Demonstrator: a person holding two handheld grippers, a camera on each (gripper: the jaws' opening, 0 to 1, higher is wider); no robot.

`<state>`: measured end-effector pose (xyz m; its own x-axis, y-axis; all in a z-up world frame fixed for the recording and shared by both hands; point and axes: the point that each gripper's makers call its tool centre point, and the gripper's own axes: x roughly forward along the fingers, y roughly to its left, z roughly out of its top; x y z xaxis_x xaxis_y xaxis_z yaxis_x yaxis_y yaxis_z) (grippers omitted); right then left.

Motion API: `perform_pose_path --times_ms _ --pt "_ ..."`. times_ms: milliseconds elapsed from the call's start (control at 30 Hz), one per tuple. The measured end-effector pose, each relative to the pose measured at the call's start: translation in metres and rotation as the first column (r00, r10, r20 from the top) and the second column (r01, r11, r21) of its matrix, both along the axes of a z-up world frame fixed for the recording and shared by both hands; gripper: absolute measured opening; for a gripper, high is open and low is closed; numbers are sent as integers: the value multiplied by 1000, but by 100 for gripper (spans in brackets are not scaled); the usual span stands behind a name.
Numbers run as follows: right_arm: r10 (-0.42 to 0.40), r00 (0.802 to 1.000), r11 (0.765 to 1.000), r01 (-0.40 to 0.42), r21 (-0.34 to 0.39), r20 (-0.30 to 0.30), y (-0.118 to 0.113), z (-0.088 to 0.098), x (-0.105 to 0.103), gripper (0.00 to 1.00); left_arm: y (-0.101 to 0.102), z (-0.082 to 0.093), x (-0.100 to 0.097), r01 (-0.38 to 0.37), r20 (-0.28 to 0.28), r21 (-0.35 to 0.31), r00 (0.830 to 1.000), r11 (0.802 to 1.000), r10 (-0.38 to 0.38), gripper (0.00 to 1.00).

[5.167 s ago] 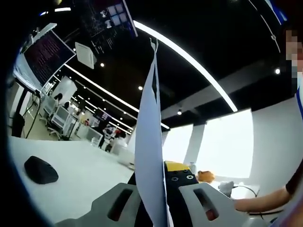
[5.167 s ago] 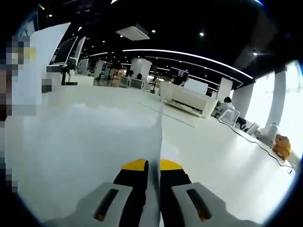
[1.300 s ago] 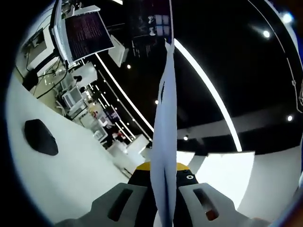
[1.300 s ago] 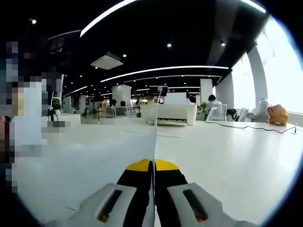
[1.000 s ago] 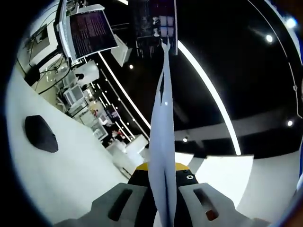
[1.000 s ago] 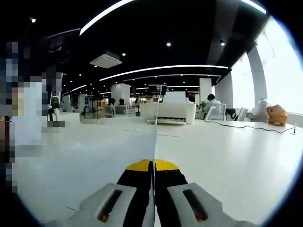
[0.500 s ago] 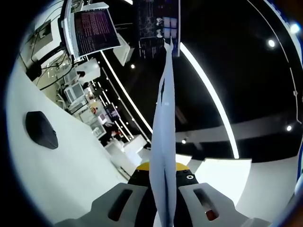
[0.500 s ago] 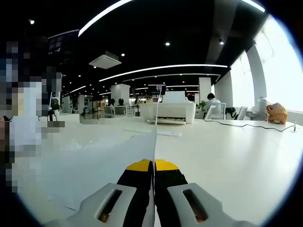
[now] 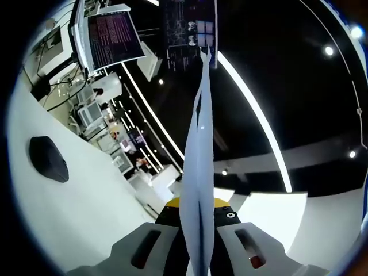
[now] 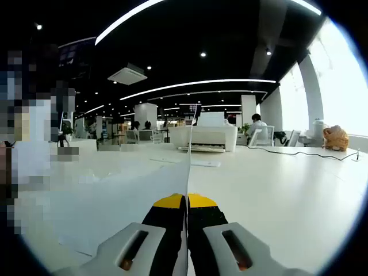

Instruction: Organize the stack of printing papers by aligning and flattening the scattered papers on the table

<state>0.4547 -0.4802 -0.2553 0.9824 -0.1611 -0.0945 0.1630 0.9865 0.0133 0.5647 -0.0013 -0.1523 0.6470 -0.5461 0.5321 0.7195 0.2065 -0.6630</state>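
White table (image 10: 276, 195) spreads out ahead of and to both sides of the right gripper's fingers; in the left gripper view the same white surface (image 9: 75, 213) runs along the left of the fingers, view heavily rolled. Paper stack (image 9: 198, 172) is held edge-on in the left gripper view, rising straight up from between the fingers toward the ceiling, sheets slightly fanned near the top. In the right gripper view the papers (image 10: 187, 167) show as a thin edge-on line running forward from between the fingers, with sheet area spreading off to their left over the table. Left gripper (image 9: 198, 221): fingers pressed in on the stack, pinching it. Right gripper (image 10: 187, 207): fingers pressed together on the paper edge, no visible gap. Dark mouse-like object (image 9: 48, 159) lies on the table well left of the left fingers.
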Motion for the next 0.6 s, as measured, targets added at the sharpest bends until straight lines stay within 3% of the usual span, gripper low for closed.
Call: perform_pose_path --times_ms 600 --pt "0 1000 1000 0 1 9 6 2 -2 0 5 1 -1 -13 -4 -20 1000 1000 13 6"
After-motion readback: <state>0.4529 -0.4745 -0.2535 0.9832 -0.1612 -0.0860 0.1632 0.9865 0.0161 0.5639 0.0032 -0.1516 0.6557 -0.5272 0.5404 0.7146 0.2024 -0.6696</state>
